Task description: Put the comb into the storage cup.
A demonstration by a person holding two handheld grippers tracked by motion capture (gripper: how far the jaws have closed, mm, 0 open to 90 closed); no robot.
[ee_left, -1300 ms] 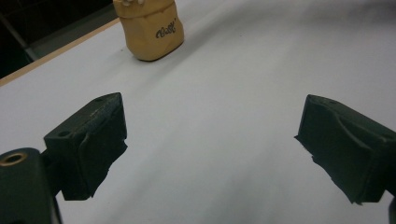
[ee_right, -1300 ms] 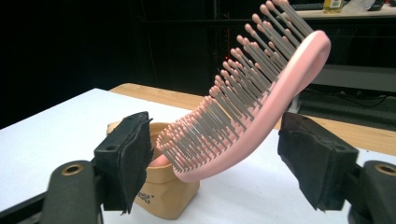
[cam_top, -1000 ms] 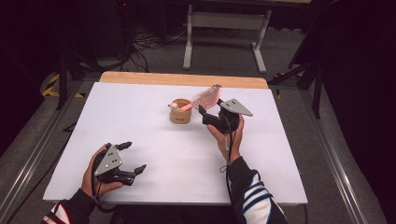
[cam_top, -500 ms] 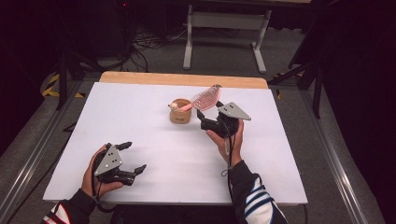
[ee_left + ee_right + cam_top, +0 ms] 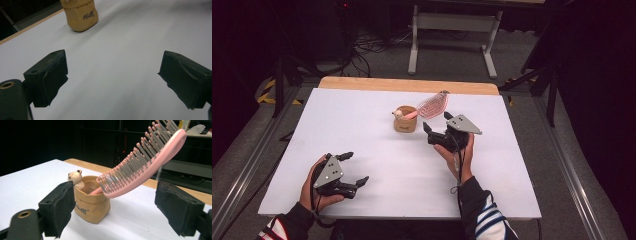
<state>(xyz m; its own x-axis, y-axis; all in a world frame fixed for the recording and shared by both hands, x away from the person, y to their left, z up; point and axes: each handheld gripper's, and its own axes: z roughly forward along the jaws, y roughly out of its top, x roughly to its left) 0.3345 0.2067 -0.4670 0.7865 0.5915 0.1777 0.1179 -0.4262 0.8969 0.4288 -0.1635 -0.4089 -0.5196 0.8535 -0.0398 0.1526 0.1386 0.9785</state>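
Note:
A small tan pot point(image 5: 404, 123) shaped like a paper bag, with a little bear figure on its rim, stands mid-table. A pink hairbrush point(image 5: 432, 104) with grey bristles leans out of it, handle down in the pot. In the right gripper view the pot point(image 5: 92, 202) and brush point(image 5: 142, 161) stand close ahead of the jaws. My right gripper point(image 5: 437, 125) is open and empty, just right of the pot. My left gripper point(image 5: 354, 169) rests open near the front left of the table. In the left gripper view the pot point(image 5: 80, 15) sits far ahead.
The white tabletop point(image 5: 362, 135) has a wooden strip point(image 5: 407, 85) along its far edge. Beyond it, on the dark floor, stand a grey metal frame point(image 5: 452, 35) and cables. Metal rails run along both sides of the table.
My right gripper has drawn back a little toward the person, away from the brush. The brush stays leaning in the pot. The left gripper has not moved.

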